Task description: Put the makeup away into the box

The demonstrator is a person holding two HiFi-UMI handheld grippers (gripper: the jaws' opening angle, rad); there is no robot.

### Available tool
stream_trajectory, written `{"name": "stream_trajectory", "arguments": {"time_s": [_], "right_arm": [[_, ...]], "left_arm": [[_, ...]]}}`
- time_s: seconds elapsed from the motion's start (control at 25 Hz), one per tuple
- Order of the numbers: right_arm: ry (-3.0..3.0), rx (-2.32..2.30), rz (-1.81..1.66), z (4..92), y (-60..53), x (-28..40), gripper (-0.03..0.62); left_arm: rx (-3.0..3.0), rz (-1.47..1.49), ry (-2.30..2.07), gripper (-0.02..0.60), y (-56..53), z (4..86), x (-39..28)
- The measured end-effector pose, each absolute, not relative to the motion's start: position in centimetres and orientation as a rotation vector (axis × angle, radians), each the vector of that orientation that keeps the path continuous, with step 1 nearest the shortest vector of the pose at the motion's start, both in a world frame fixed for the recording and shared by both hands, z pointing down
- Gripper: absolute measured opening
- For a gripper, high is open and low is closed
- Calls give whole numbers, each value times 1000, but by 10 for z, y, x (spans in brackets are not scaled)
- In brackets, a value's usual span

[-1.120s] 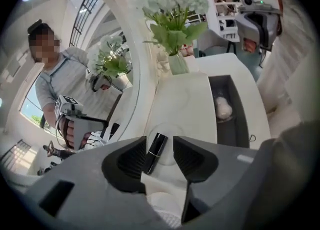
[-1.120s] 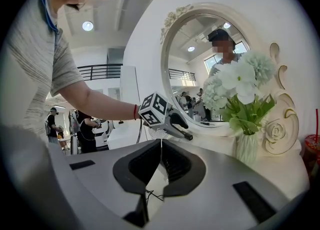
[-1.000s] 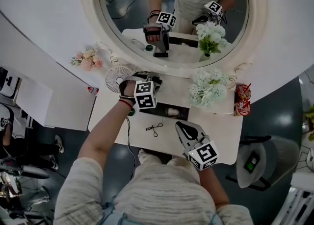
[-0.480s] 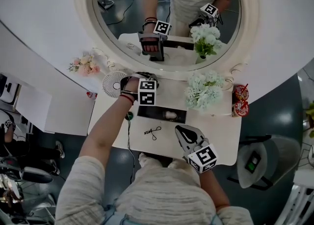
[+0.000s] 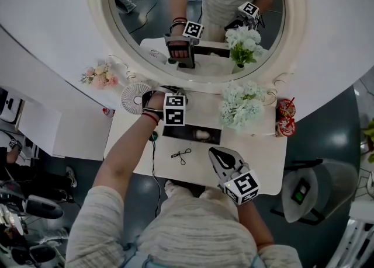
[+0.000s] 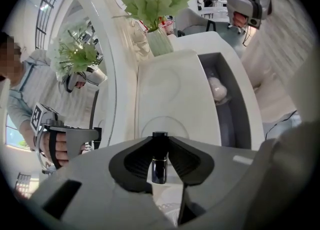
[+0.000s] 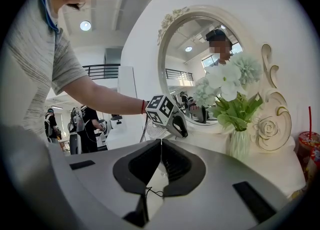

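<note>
Two jaws of your left gripper (image 6: 160, 145) are closing on a small black tube (image 6: 159, 168) with a gold band, their pads against its sides, over the white vanity top (image 6: 170, 93). Just beside lies the open grey box (image 6: 240, 119), a pale sponge (image 6: 218, 88) inside. Your right gripper (image 7: 161, 143) is pressed together, empty, near the table's front edge.

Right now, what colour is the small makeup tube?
Makeup tube: black, gold band, between the left gripper's closing jaws; best in left gripper view.
</note>
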State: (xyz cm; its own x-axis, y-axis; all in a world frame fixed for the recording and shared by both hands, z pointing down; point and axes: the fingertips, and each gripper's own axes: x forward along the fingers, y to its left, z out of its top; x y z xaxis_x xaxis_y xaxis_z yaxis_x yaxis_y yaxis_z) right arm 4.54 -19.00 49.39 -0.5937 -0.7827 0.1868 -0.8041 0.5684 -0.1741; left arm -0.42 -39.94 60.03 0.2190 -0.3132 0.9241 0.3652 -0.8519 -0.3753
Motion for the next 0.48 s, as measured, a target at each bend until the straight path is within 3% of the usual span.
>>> {"name": "stream_trajectory", "arguments": {"time_s": [0.48], "right_arm": [[-2737,1314,346,488,-188,33,11]], "left_arm": [[-2192,-1488,96,104,-351,550,-3]]}}
